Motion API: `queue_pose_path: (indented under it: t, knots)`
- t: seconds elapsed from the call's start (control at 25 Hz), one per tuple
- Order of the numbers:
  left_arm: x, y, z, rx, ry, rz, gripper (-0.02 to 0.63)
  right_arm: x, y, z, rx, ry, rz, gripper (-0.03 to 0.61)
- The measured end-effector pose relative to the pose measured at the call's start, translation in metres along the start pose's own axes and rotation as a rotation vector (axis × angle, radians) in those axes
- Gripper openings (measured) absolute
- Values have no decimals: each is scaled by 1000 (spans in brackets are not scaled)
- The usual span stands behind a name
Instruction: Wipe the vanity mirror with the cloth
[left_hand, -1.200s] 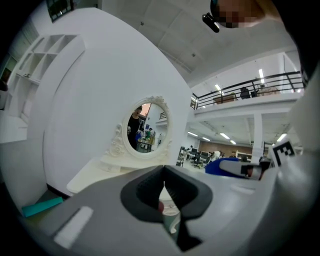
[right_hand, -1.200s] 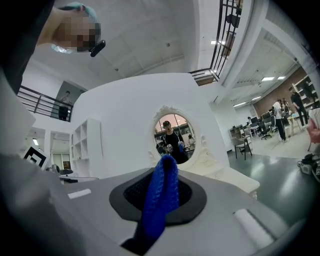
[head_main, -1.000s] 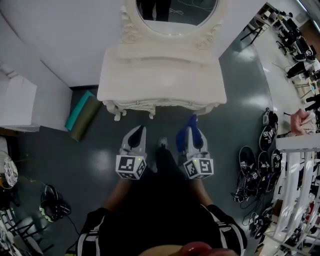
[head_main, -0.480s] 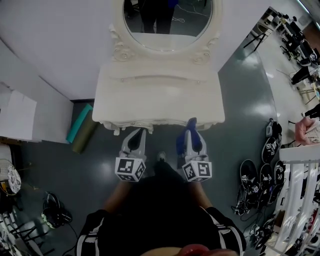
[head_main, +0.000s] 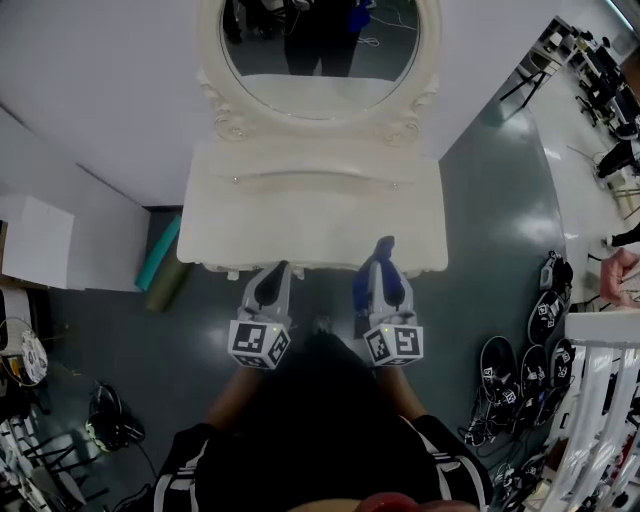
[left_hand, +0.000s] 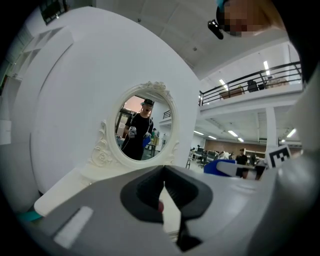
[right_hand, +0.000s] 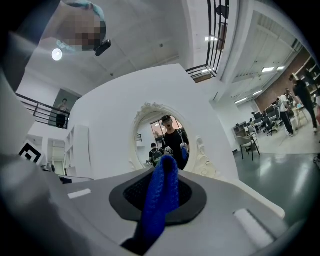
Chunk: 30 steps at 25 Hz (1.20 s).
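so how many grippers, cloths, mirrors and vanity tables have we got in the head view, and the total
grippers: 2 (left gripper shut and empty, right gripper shut on the cloth)
cloth: 1, blue
mirror: 1, oval
vanity table: 1, white
total: 5

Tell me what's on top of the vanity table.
Nothing loose shows on the vanity table; the mirror rises at its back. The left tool and the blue cloth in the right tool hide bits of its front edge.
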<state>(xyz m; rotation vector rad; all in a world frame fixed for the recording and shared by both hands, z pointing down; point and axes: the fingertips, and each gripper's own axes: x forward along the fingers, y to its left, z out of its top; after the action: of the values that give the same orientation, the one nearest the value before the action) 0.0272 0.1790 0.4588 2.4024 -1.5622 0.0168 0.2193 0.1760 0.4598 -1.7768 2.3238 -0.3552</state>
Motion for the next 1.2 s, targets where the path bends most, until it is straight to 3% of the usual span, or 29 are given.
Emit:
queue_pose_path:
  t: [0.44,1.2]
  knots:
    - [35,39,15,-13,-5,43,11,60,-7,-7,1,15,0,40]
    - [125,133,59,1,9,-143,11,171,32,-12,13,-22,-151,40]
